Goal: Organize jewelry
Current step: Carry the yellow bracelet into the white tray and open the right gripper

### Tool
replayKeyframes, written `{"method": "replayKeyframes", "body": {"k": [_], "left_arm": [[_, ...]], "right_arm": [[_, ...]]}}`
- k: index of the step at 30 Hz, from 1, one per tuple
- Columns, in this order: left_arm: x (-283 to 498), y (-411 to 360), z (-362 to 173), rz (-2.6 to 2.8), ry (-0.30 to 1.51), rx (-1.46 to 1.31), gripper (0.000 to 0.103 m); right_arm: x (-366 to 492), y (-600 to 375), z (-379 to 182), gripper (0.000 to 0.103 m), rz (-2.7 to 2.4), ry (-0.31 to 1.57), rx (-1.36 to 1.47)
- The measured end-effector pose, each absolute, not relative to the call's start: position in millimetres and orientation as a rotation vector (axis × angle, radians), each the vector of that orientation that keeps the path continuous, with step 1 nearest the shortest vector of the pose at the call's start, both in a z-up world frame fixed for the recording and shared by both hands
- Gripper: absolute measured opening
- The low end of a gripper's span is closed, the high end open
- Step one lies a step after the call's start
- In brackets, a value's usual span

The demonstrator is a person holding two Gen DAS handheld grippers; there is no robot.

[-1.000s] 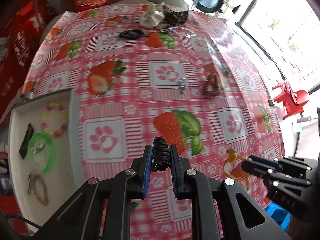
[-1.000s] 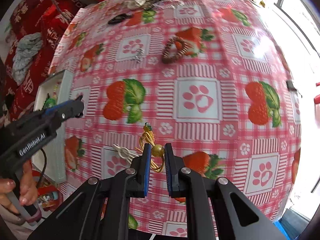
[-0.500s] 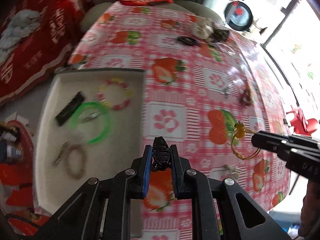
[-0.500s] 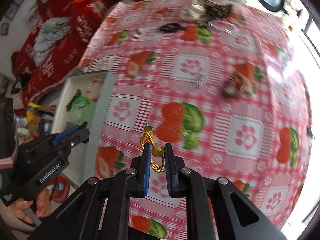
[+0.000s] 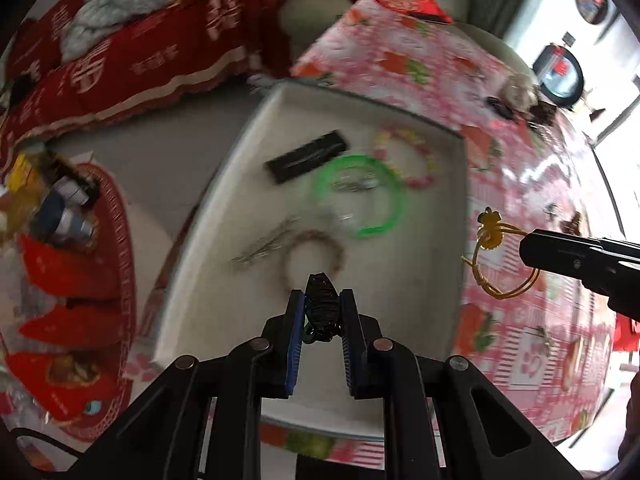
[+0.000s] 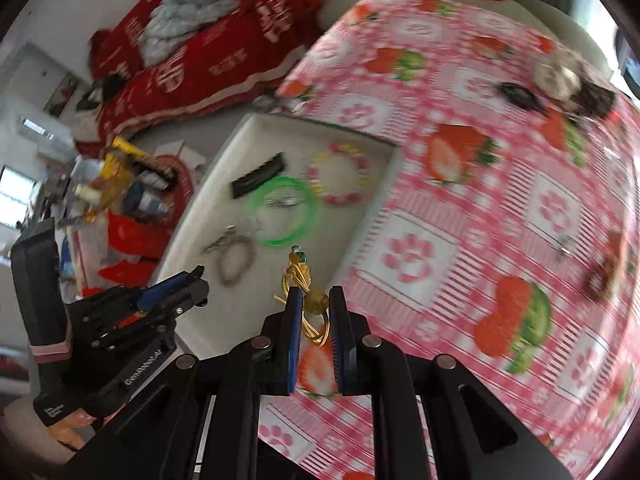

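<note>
Pink-and-white gingham tablecloth [image 6: 460, 216] – red strawberries, green leaves, pink paw prints. White tray [image 5: 400, 396]: neon green bangle [image 5: 394, 216], pink-yellow bead bracelet [image 5: 424, 176], black comb [image 5: 306, 156]. Black hair claw [image 5: 320, 312] between blue pads [image 5: 295, 340]. Gold wire bracelet [image 6: 316, 304] – amber bead.

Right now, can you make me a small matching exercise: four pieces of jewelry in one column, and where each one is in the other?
1. black hair clip
2. gold bracelet
3. green bangle
4. dark scrunchie

a. in the white tray
b. on the tablecloth
c. in the left claw
d. in the right claw

Pairs: 1-c, 2-d, 3-a, 4-b
</note>
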State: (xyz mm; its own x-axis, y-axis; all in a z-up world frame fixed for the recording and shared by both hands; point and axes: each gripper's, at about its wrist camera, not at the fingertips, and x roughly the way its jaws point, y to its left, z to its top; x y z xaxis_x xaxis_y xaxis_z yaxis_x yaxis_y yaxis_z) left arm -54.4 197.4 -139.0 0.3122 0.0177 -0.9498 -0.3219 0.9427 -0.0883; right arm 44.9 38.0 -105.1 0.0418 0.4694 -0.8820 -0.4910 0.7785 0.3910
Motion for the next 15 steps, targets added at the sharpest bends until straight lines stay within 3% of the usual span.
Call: {"method": "replayKeyframes", "body": {"k": [15], "left_arm": [[-59.6, 232.7, -181.2, 0.32, 1.287, -0.289, 0.024]], "right_arm": [[38.6, 116.4, -164.3, 0.014, 0.863, 1.516, -0.121]]}}
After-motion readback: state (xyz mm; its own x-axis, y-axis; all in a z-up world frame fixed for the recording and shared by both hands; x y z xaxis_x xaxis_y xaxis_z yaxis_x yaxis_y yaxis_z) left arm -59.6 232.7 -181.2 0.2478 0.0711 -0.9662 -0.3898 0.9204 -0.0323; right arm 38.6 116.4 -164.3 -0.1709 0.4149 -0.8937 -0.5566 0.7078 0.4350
